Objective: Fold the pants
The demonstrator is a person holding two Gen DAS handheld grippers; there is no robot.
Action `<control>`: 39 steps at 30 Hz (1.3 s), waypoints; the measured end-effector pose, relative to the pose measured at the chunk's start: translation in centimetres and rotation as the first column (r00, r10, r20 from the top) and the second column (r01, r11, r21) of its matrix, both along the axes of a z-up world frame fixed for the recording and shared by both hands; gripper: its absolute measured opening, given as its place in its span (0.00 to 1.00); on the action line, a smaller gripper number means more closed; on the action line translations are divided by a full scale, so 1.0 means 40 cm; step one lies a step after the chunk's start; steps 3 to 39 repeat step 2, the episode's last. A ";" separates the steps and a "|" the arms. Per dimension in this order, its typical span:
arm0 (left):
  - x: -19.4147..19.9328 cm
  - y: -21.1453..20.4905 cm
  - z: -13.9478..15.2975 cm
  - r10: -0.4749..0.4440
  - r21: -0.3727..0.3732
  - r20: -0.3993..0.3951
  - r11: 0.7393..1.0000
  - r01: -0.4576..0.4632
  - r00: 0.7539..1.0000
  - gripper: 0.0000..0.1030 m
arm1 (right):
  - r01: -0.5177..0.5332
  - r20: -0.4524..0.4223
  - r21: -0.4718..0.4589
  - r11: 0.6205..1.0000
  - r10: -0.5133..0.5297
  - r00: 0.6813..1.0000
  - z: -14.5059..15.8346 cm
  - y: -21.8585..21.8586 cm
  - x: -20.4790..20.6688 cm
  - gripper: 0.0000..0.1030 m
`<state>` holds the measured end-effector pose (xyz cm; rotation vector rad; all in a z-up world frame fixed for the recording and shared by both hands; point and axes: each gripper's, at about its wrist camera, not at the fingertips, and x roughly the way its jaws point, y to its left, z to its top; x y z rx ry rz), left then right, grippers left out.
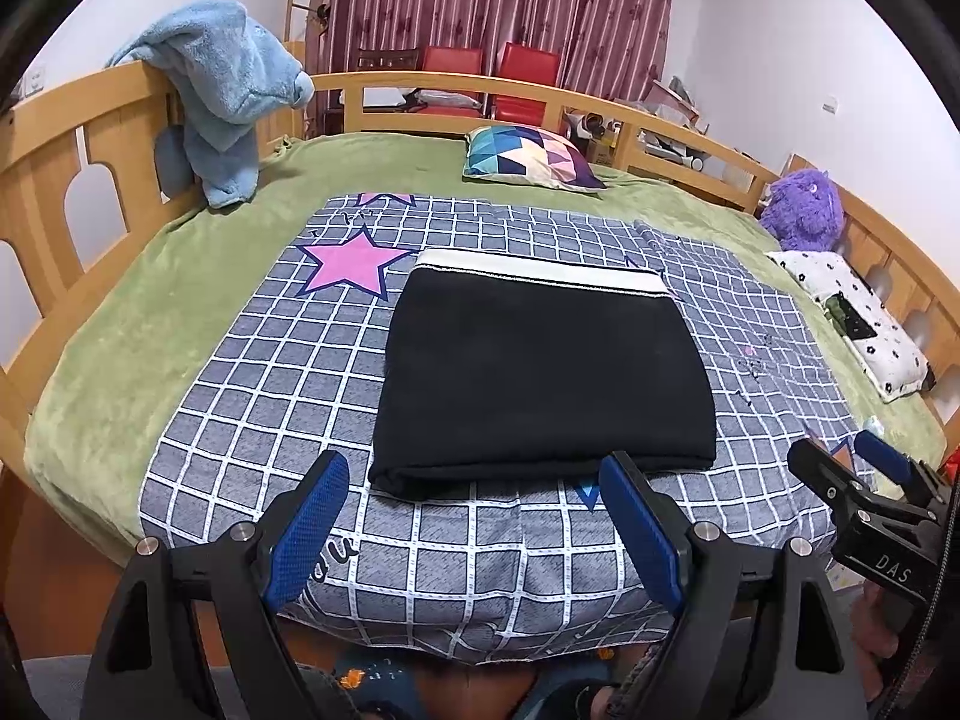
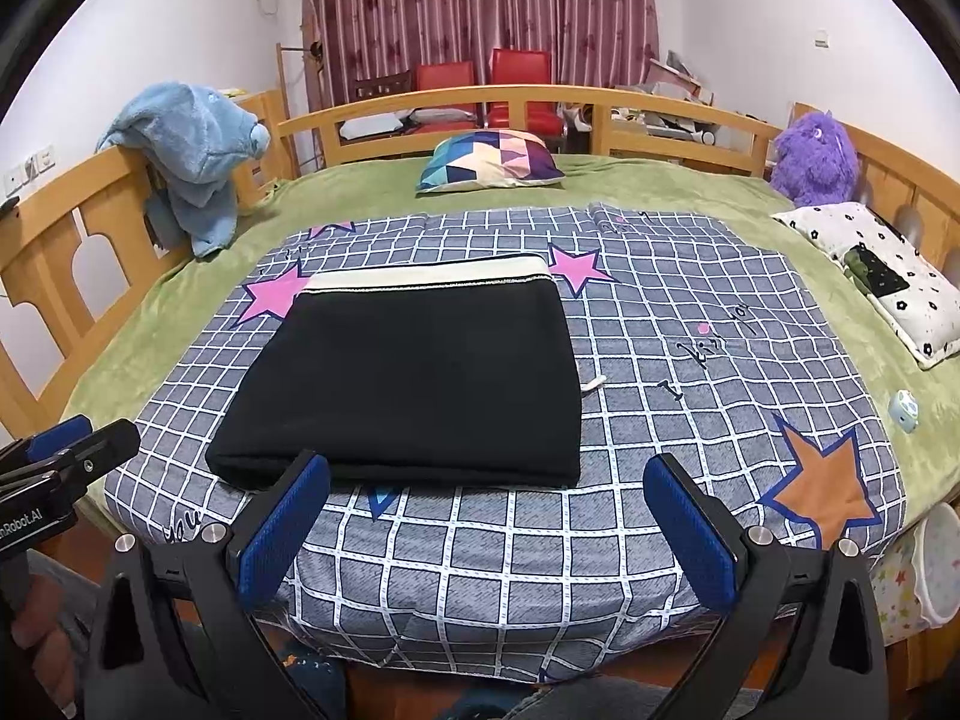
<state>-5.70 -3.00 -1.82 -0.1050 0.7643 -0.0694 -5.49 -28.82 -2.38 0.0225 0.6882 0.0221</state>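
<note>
Folded pants [image 1: 543,372] lie on the sheet [image 1: 252,396], a pillow [image 1: 531,157] apparently well behind.

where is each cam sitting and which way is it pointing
Left wrist: on the left gripper at the bed's near edge, facing the folded black pants; its own open fingers show, the right gripper at right.
Right wrist: on the right gripper, further right, same heading; its open fingers show, the left gripper at left.
Shared: pants, checked sheet, colourful pillow.
</note>
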 end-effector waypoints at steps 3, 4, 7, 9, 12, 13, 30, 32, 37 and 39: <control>-0.001 -0.003 0.000 -0.008 0.009 0.006 1.000 0.008 1.000 0.82 | 0.001 -0.005 -0.006 1.000 -0.001 1.000 -0.004 0.001 0.003 0.99; -0.001 -0.003 0.000 -0.008 0.009 0.006 1.000 0.008 1.000 0.82 | 0.001 -0.005 -0.006 1.000 -0.001 1.000 -0.004 0.001 0.003 0.99; -0.001 -0.003 0.000 -0.008 0.009 0.006 1.000 0.008 1.000 0.82 | 0.001 -0.005 -0.006 1.000 -0.001 1.000 -0.004 0.001 0.003 0.99; -0.001 -0.003 0.000 -0.008 0.009 0.006 1.000 0.008 1.000 0.82 | 0.001 -0.005 -0.006 1.000 -0.001 1.000 -0.004 0.001 0.003 0.99; -0.001 -0.003 0.000 -0.008 0.009 0.006 1.000 0.008 1.000 0.82 | 0.001 -0.005 -0.006 1.000 -0.001 1.000 -0.004 0.001 0.003 0.99; -0.001 -0.003 0.000 -0.008 0.009 0.006 1.000 0.008 1.000 0.82 | 0.001 -0.005 -0.006 1.000 -0.001 1.000 -0.004 0.001 0.003 0.99; -0.001 -0.003 0.000 -0.008 0.009 0.006 1.000 0.008 1.000 0.82 | 0.001 -0.005 -0.006 1.000 -0.001 1.000 -0.004 0.001 0.003 0.99; -0.001 -0.003 0.000 -0.008 0.009 0.006 1.000 0.008 1.000 0.82 | 0.001 -0.005 -0.006 1.000 -0.001 1.000 -0.004 0.001 0.003 0.99; -0.001 -0.003 0.000 -0.008 0.009 0.006 1.000 0.008 1.000 0.82 | 0.001 -0.005 -0.006 1.000 -0.001 1.000 -0.004 0.001 0.003 0.99; -0.001 -0.003 0.000 -0.008 0.009 0.006 1.000 0.008 1.000 0.82 | 0.001 -0.005 -0.006 1.000 -0.001 1.000 -0.004 0.001 0.003 0.99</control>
